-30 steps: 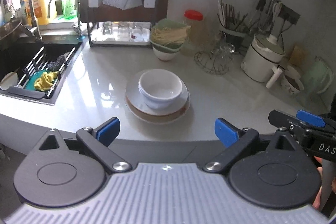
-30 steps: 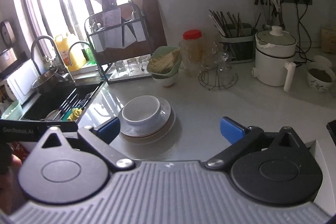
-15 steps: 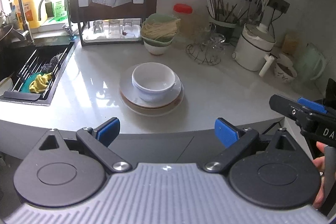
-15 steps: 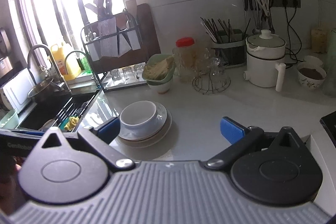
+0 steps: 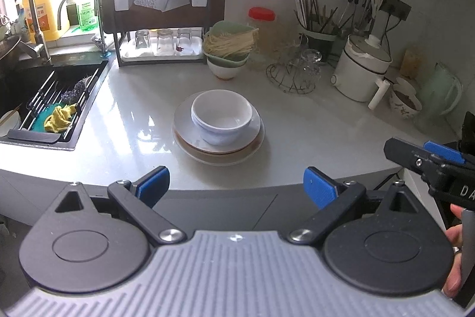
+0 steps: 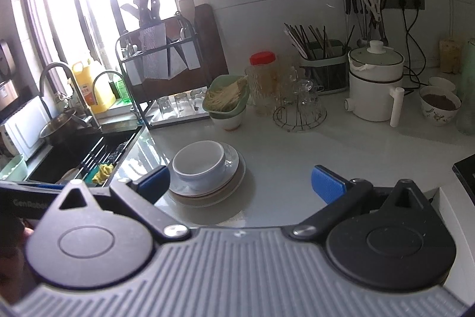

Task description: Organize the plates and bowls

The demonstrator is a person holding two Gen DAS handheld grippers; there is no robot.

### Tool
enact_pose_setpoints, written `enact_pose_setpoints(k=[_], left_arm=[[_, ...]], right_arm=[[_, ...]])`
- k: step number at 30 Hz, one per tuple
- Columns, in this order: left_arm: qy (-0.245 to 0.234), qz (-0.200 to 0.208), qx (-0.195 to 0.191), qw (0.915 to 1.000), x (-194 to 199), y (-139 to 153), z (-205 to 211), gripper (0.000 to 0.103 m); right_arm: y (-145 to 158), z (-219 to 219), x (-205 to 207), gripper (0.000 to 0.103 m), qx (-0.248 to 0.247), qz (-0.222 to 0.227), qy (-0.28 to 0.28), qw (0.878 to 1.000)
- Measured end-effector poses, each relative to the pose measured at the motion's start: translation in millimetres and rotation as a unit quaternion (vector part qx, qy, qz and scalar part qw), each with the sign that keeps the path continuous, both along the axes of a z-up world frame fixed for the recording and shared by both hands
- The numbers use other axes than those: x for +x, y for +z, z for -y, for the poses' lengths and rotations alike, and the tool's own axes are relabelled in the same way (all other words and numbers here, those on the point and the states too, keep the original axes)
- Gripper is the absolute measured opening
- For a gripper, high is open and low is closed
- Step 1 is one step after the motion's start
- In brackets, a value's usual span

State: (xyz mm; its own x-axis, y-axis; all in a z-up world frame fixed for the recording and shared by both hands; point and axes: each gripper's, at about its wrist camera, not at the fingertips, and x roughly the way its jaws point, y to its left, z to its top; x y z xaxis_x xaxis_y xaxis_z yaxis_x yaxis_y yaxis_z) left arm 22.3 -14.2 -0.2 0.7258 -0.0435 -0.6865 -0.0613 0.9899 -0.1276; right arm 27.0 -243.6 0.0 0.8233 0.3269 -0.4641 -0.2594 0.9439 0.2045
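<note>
A white bowl (image 5: 221, 116) sits on a stack of plates (image 5: 184, 135) in the middle of the grey counter. The right wrist view shows the same bowl (image 6: 199, 165) and plates (image 6: 234, 168). My left gripper (image 5: 236, 186) hangs open in front of the counter's edge, apart from the stack, with nothing between its blue pads. My right gripper (image 6: 240, 183) is open too, held back from the stack. It also shows at the right edge of the left wrist view as the right gripper (image 5: 427, 156), held by a hand.
A black sink (image 5: 44, 97) with a yellow cloth lies at the left. A dish rack (image 5: 160, 20) with glasses stands behind. A green bowl of noodles (image 5: 230, 45), a wire glass stand (image 5: 294, 73), a white cooker (image 5: 363, 70) and a patterned bowl (image 5: 405, 101) line the back.
Both grippers have drawn back and risen from the stack, so bowl and plates look smaller and farther. Both stay open. The dishes have not moved.
</note>
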Motion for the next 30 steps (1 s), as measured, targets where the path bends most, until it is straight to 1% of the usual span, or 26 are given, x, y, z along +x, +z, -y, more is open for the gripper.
enact_pose_setpoints(k=[2, 5, 14, 21, 25, 30], left_arm=[[0.001, -0.002, 0.000, 1.0000, 0.7, -1.2, -1.0, 0.099], [0.004, -0.002, -0.001, 1.0000, -0.1, -2.4, -2.6, 0.099], [0.003, 0.000, 0.002, 1.0000, 1.5, -3.6, -0.7, 0.099], [0.008, -0.005, -0.002, 1.0000, -0.7, -6.0, -1.0, 0.099], [0.010, -0.009, 0.003, 0.9999, -1.5, -9.3, -2.3, 0.099], [0.012, -0.005, -0.001, 0.9999, -1.8, -9.7, -2.7, 0.099]], right_arm=[[-0.9, -1.2, -0.2, 0.103, -0.006, -0.002, 0.003, 1.000], [-1.7, -0.1, -0.5, 0.103, 0.002, -0.005, 0.003, 1.000], [-0.6, -1.1, -2.3, 0.103, -0.003, -0.001, -0.001, 1.000], [-0.1, -1.5, -5.4, 0.103, -0.003, 0.002, 0.004, 1.000], [-0.9, -0.8, -4.6, 0.103, -0.009, 0.001, 0.003, 1.000], [-0.2, -2.8, -3.7, 0.103, -0.007, 0.000, 0.002, 1.000]])
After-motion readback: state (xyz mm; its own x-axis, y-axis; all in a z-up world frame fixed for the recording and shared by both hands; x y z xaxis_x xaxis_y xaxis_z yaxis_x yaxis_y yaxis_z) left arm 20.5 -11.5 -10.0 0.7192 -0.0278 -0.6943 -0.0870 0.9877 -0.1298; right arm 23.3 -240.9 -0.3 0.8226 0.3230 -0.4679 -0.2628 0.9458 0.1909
